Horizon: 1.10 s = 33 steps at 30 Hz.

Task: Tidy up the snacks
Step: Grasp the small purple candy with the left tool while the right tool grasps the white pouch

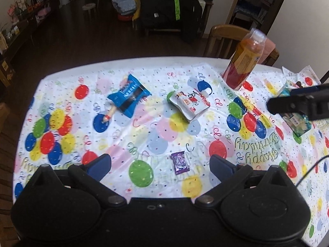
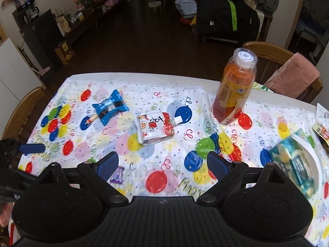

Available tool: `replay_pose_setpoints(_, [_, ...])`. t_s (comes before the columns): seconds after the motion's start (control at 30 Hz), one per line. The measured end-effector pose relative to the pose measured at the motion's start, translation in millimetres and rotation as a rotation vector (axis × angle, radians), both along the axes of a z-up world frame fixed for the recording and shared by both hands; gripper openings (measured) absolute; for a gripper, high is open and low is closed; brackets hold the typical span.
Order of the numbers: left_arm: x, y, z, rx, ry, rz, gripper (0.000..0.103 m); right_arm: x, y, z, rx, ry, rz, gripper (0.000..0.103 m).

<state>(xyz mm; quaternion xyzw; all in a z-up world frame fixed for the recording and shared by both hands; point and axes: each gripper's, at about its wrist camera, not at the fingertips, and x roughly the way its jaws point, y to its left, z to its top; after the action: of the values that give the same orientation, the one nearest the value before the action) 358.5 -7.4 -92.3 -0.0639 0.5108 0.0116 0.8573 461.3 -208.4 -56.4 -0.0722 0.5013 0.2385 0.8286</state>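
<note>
We're hovering both tongs, left gripper [image 1: 160, 162] and right gripper [image 2: 162, 162], wide open, gripping nothing. Purple candy [image 1: 179, 162] sitting between left's fingers; blue packet [image 1: 129, 96], white pouch [image 1: 190, 105] lying ahead, unsorted.

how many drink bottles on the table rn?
1: the orange bottle stands upright at the far right of the tablecloth, near the wooden chair. Others may sit outside both views.
</note>
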Motion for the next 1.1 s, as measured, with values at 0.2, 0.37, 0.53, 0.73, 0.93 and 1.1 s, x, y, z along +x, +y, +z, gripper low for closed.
replay_pose_setpoints(0.2, [25,-3,-29,-0.039,0.054,0.027,0.097,41,18,-35,-0.007,0.047,-0.004,0.093])
replay_pose_setpoints(0.37, [41,-7,-50,-0.06,0.098,0.031,0.091,69,34,-66,0.016,0.098,-0.011,0.094])
replay_pose_setpoints(0.53, [53,-11,-65,-0.076,0.141,0.023,0.084,88,51,-97,0.026,0.145,-0.004,0.093])
replay_pose_setpoints(0.73, [62,-12,-85,-0.135,0.201,0.034,0.075,100,68,-131,0.032,0.197,0.005,0.093])
replay_pose_setpoints(0.93, [67,-17,-101,-0.149,0.252,0.039,0.064,107,77,-154,0.01,0.219,0.013,0.093])
replay_pose_setpoints(1.1, [69,-22,-109,-0.14,0.27,0.045,0.055,108,83,-159,-0.009,0.197,0.04,0.094])
